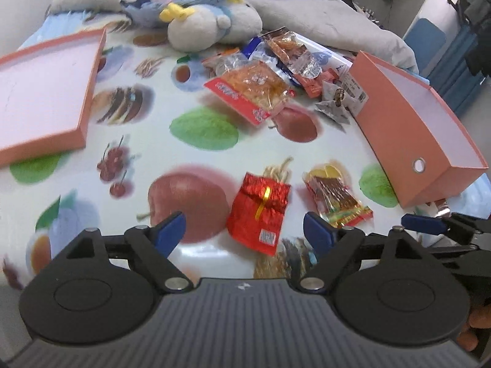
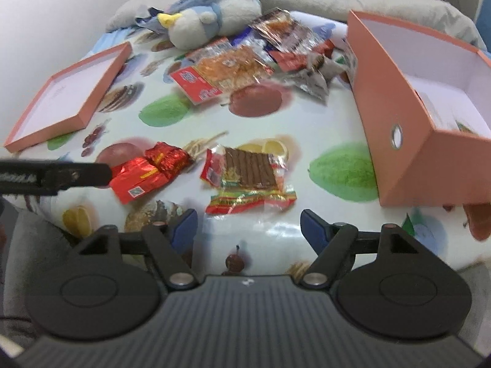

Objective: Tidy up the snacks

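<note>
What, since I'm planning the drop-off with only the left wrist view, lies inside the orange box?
Observer: The right wrist view looks into the orange box: a pale printed packet seems to lie on its floor at the near end.
Operator: Is the right hand-held gripper holding anything?
Observer: No. The right hand-held gripper is open with nothing between its fingers; the brown-stick packet lies flat on the fruit-print cloth just beyond it.

Two near, downward-tilted views, perhaps overlapping.
</note>
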Tool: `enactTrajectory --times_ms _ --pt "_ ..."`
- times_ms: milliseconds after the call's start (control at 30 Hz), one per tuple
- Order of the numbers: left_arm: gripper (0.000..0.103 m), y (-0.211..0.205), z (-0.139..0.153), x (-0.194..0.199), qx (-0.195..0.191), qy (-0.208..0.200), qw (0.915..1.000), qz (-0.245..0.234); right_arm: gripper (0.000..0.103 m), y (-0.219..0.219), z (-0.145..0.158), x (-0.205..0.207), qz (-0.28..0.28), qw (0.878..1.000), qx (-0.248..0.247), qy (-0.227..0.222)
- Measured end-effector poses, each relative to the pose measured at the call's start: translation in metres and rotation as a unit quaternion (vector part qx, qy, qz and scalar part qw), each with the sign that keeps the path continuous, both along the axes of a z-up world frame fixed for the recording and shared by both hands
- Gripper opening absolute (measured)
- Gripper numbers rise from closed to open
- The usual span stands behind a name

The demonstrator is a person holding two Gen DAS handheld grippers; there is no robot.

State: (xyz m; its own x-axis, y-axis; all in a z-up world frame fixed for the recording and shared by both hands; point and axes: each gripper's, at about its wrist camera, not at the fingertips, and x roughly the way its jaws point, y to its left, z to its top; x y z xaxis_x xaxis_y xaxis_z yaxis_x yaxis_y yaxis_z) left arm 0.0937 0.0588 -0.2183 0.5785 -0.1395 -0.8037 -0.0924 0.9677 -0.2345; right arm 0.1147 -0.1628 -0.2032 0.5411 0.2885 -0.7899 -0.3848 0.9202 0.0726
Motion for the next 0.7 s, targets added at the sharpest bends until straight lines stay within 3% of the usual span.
enactTrajectory --times_ms 167,300,700 --pt "0.087 -0.005 -0.007 0.027 0.000 0.003 0.9998 -0.018 0.076 0.007 -0.006 0.015 0.009 1.000 -0.011 -0.018" --pt "0.087 -0.013 -0.017 0.049 0.014 0.020 0.9991 -0.033 0.076 0.012 -0.020 0.031 0.018 0.999 -0.026 -0.009" --pt "0.087 -0.031 -0.043 0.083 0.008 0.044 0.9938 -0.101 0.077 0.028 -0.042 0.055 0.069 0.996 -0.055 0.007"
